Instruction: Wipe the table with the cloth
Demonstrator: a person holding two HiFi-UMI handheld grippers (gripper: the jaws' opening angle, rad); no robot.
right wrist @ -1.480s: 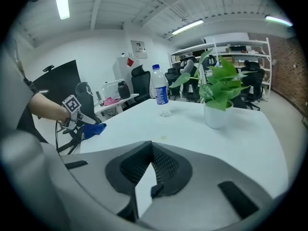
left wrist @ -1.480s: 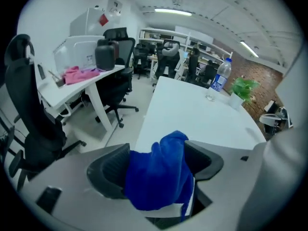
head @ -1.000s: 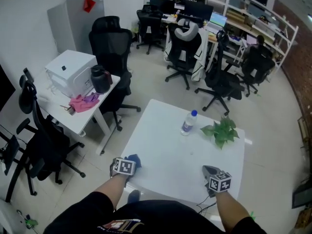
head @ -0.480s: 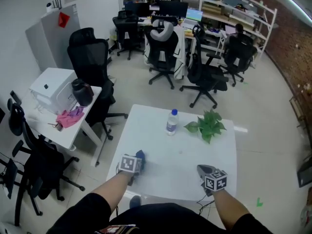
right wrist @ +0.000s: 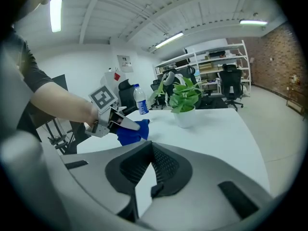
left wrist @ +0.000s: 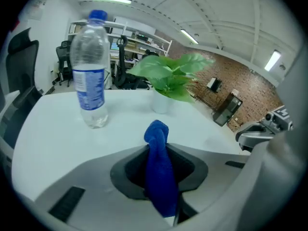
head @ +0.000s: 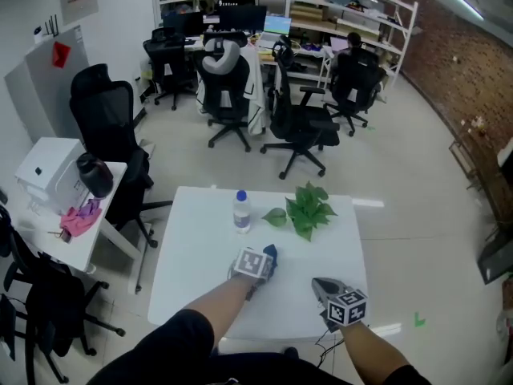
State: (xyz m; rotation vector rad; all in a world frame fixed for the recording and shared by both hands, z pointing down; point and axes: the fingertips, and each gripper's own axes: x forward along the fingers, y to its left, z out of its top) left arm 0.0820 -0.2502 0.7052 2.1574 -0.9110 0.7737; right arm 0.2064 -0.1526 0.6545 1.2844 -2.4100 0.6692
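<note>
One white square counter [head: 192, 239], smooth top. One leafy green plant [head: 309, 208] in white pot [left wrist: 160, 102]. One clear plastic bottle [head: 242, 212], blue cap [left wrist: 97, 15]. Left claw [head: 264, 261] just closed, pinching one soft blue cloth [left wrist: 159, 172] over counter middle; right claw [head: 321, 285] tips together, empty.

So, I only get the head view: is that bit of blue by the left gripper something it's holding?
Observer: Yes. The left gripper view shows the left gripper has just closed its jaws on a blue cloth, which bunches out past their tips.
Operator: And the other one?
Observer: The right gripper view shows the right gripper with its jaws together, nothing between them.
Operator: What's the plant standing in?
Observer: A small white pot, clear in both gripper views.
</note>
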